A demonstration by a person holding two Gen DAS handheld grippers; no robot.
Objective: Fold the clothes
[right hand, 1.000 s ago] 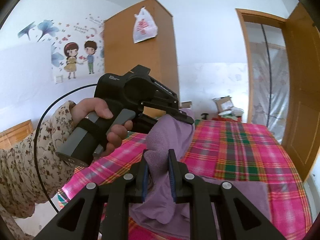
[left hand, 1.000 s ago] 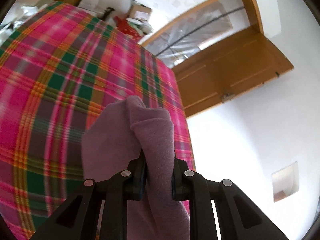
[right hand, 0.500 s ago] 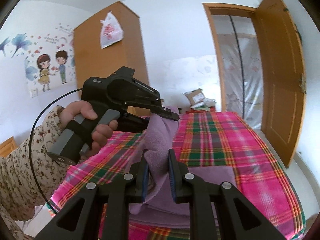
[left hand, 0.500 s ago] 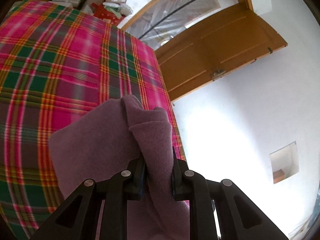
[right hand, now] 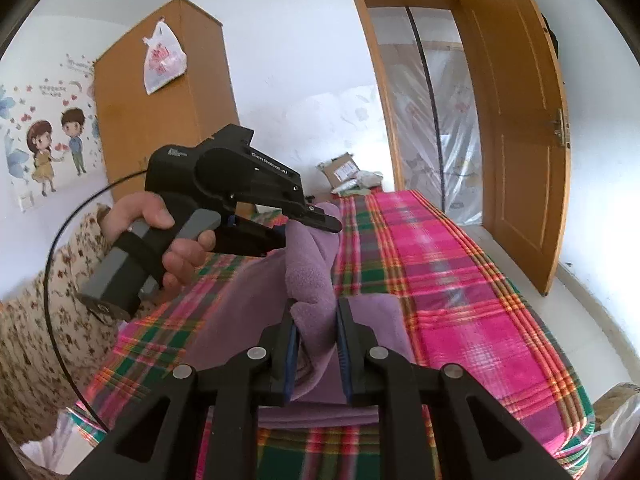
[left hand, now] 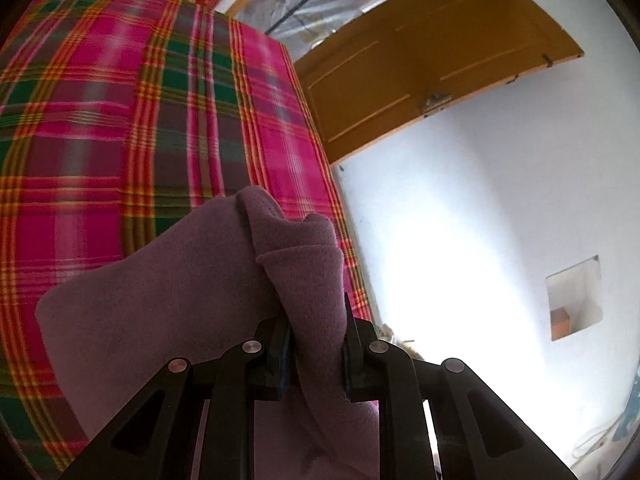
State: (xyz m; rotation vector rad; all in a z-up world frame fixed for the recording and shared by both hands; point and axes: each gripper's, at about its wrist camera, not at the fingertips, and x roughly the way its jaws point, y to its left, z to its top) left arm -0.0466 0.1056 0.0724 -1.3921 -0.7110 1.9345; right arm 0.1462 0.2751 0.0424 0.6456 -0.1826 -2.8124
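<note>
Purple fleece fills the near view on both sides, a soft purple garment (right hand: pixel 312 276) pinched in two places at once. Closest to us, the right gripper (right hand: pixel 316 332) has its jaws narrowed onto a bunched fold of that fleece, blue-edged pads pressing it from either side. The rest of the garment spreads below and behind that fold onto the bed (right hand: pixel 460 280), lying near the bed's near edge, toward its left side in the right wrist view.

Just beyond, the left gripper (right hand: pixel 316 220) comes in from the left, jaws clamped on another raised bunch of the same garment, and the two pinched folds stand close together, one just behind the other. A hand (right hand: pixel 160 240) wraps the grey handle of that left gripper, a floral sleeve (right hand: pixel 48 300) trailing off to the left and a black cable (right hand: pixel 60 248) looping around it.

From the left wrist view, the left gripper (left hand: pixel 316 344) shows the same story: narrow jaws, purple garment (left hand: pixel 180 300) squeezed between them, a flat panel of fleece spreading left over the plaid cover, close to the bed's right edge.

Farther out, the pink, green and orange plaid runs to the bed's far edge. Past that, cardboard boxes (right hand: pixel 340 168) sit on the floor, a wooden wardrobe (right hand: pixel 160 100) stands with a plastic bag (right hand: pixel 164 60) hanging on it, and the wooden door (right hand: pixel 520 120) stands open.
</note>
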